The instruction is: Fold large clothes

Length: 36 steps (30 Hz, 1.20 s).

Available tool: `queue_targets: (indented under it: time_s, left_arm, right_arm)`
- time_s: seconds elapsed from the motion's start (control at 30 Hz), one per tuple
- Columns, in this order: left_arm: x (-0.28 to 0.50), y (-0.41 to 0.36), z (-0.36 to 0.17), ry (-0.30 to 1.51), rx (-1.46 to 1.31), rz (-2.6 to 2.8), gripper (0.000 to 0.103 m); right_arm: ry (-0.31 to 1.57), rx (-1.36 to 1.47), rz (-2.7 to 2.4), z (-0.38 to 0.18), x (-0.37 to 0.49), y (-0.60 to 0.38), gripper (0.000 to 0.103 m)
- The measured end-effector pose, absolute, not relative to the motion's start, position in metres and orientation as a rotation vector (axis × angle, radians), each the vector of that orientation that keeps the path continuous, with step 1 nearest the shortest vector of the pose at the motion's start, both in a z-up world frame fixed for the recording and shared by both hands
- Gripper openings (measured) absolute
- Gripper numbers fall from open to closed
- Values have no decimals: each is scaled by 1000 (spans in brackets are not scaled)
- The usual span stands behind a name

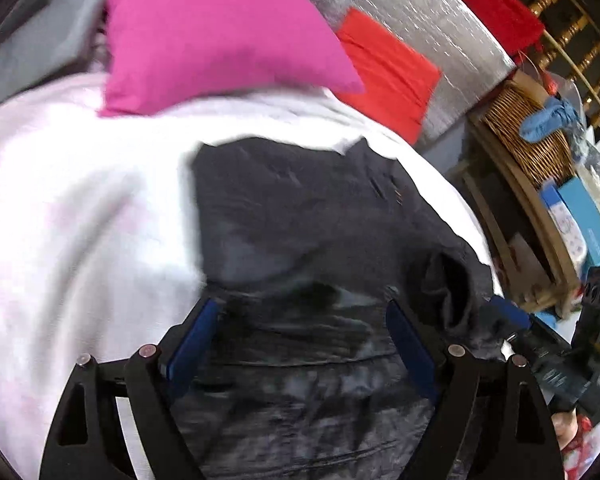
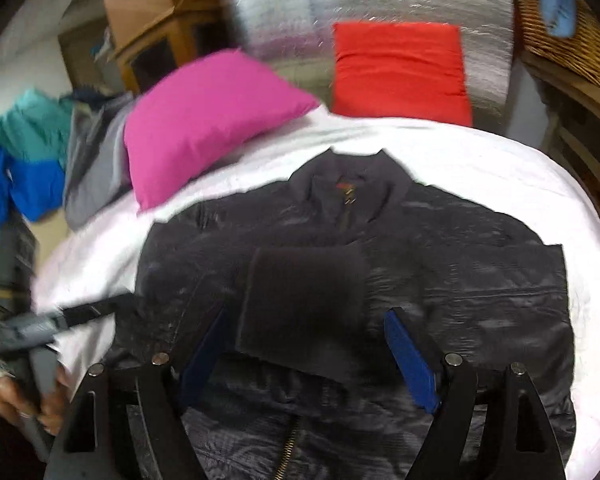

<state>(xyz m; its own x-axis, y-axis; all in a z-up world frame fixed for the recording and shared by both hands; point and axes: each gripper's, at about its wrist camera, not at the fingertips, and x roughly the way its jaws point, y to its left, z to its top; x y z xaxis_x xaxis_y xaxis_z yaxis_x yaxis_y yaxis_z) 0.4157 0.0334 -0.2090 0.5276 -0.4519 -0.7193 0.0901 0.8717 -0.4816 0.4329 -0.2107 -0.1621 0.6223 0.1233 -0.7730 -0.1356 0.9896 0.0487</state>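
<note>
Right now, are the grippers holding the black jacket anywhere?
No. Both the left gripper and right gripper hang open above the jacket, holding nothing.

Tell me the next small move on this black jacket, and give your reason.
Probably lower the right gripper and close it on the ribbed cuff lying across the black jacket. Its jaws stand open with the cuff between them, not yet gripped, and that sleeve appears folded over the chest, so it may need settling flat before the body is folded on the white sheet.
</note>
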Motion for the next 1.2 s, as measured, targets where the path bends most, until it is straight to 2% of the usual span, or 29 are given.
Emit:
queue_targets:
  time_s: [0.1,0.2,0.33,0.5,0.67,0.93,1.03,1.2]
  left_arm:
    - [418,34,-219,1005,-411,-315,86]
    - [421,20,-229,1053,-359,-311,86]
    - [422,0,-231,1059,-226,-274,86]
    - [426,5,-236,1074,-260,-256,86]
    - [429,11,-237,1089,-313,-247,86]
    - [427,10,-239,1089,-292,-242,86]
    - [427,4,-240,1090,-256,-234,87]
    - [428,11,-239,1091,-299,-248,87]
  right_arm:
    - [951,-196,69,-185,443,-188,83]
    - [898,-159,-14,-184,441,-208,82]
    - [858,152,-182,-165,440,-296,81]
    - [868,588,-336,-176,416,-422,81]
    - [810,918,-122,-188,387,-489,81]
    - [745,1120,140,-199,375,-506,82]
    - [723,1094,224,-194,379,-493,82]
    - [836,990,60,-203,382,-471,82]
